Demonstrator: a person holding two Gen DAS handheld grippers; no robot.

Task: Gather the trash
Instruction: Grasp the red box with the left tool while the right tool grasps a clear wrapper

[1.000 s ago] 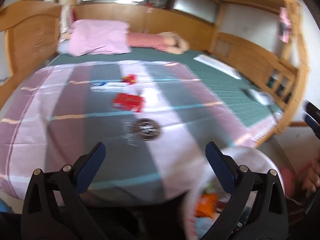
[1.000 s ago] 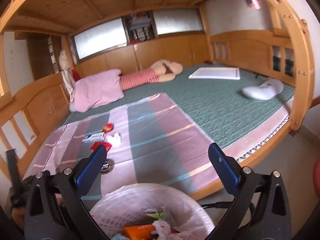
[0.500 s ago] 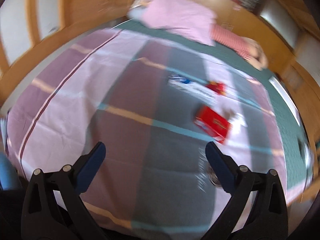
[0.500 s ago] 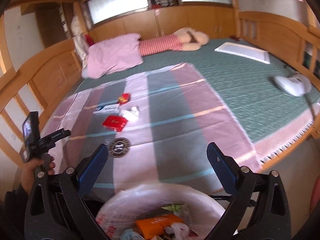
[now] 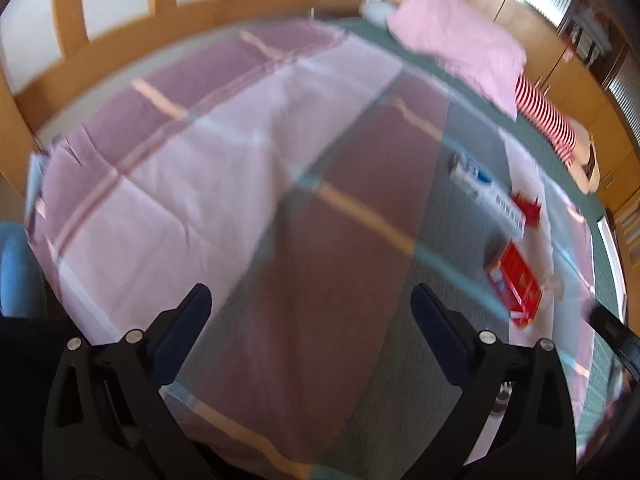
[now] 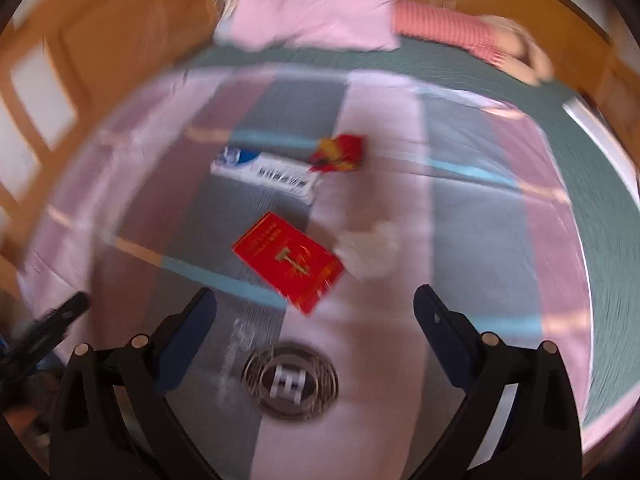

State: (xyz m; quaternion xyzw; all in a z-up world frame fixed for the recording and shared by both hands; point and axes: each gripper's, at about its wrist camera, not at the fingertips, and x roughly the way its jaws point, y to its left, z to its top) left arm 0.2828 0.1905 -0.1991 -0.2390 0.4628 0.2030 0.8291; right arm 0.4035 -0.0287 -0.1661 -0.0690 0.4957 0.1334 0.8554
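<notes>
Trash lies on the bed (image 6: 480,208): a red box (image 6: 288,262) near the right hand-held gripper (image 6: 314,314), whose jaws are wide apart; the left hand-held gripper (image 5: 310,308) is wide apart too.

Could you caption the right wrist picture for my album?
Open right gripper hovering over a flat red box on a striped pink-and-grey blanket.

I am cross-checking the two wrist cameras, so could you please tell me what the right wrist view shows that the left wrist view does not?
Only the right wrist view shows the round emblem printed on the blanket and a clear look at the crumpled white tissue. Only the left wrist view shows the blanket's bare left half and something blue at the frame's edge. Both show the red packet, the long white box, the small red wrapper and the pink pillow.
</notes>
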